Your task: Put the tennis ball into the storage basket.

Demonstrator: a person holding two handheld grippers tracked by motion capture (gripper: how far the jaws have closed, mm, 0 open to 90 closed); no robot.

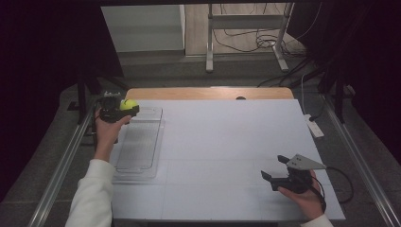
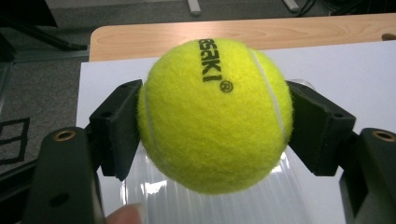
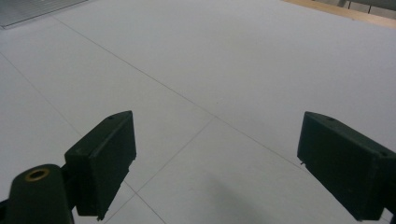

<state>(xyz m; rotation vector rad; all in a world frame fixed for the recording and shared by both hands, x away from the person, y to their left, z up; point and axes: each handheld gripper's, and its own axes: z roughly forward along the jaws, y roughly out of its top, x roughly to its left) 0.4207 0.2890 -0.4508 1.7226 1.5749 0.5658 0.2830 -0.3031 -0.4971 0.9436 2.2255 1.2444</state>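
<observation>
White sheeting (image 1: 222,156) covers most of the table, with thin seams crossing it and a strip of bare wood (image 1: 208,93) showing along the far edge. Beyond the table lie a grey floor, the metal legs of a frame (image 1: 246,35) with loose cables around them, and dark curtains on both sides. A white power strip (image 1: 314,126) lies on the floor off the table's right edge.

One clear ribbed plastic tray (image 1: 138,144) lies on the sheeting near the table's left edge, its long axis running from the near side to the far side. One yellow-green tennis ball (image 1: 128,104) is there, and two grippers.

The left gripper (image 1: 124,110) is over the tray's far left corner and pinches the tennis ball between its two black pads (image 2: 119,128), one pad pressed against each side of the ball. In the left gripper view the ball sits above the tray's ribbed plastic, with black lettering on its upper face running top to bottom and a white seam curving down its right side. A fingertip (image 2: 126,215) shows at the bottom edge of that view.

The right gripper (image 1: 279,168) is well apart from the tray, near the table's near right corner, held in the right hand (image 1: 305,196). Its jaws are spread wide with nothing between them, pointing toward the tray over bare sheeting.
</observation>
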